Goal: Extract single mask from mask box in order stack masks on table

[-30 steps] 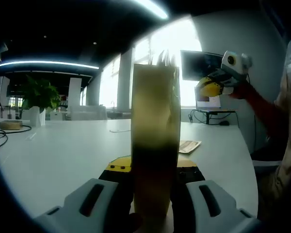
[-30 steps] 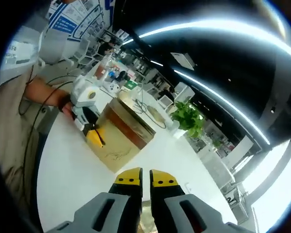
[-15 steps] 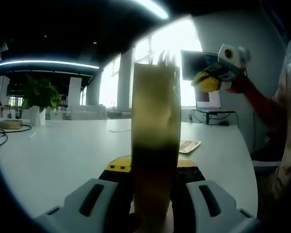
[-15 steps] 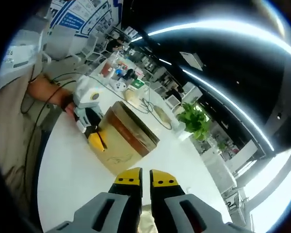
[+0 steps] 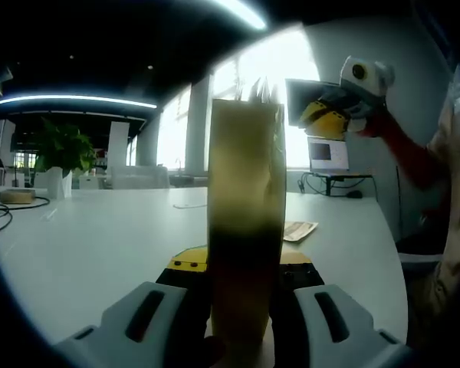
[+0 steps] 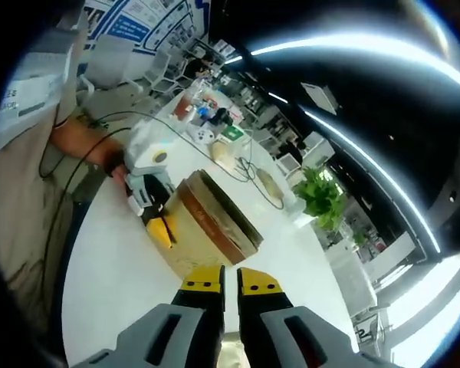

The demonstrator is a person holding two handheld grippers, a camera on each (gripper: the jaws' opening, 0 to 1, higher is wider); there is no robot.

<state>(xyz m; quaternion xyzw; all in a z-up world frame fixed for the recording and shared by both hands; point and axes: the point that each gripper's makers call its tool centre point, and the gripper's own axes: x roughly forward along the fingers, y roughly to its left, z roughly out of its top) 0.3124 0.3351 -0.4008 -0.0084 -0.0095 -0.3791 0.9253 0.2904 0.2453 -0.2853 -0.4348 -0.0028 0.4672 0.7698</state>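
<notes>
Two tongs work here: your left tongs [image 5: 238,264] clamp the mask box [image 5: 245,222] on the worktop [image 5: 100,245], so keep it steady while your right tongs [image 6: 228,282], closed narrow, rise.

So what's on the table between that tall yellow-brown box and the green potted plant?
In the left gripper view, only bare white tabletop lies between the yellow-brown cardboard mask box and the green potted plant.

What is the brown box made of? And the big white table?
The mask box looks like cardboard: matte tan sides, a darker brown band near the top, crisp folded edges. The left gripper clamps its side. The table looks like a smooth white laminate or painted board with a soft sheen; which one, I can't tell.
</notes>
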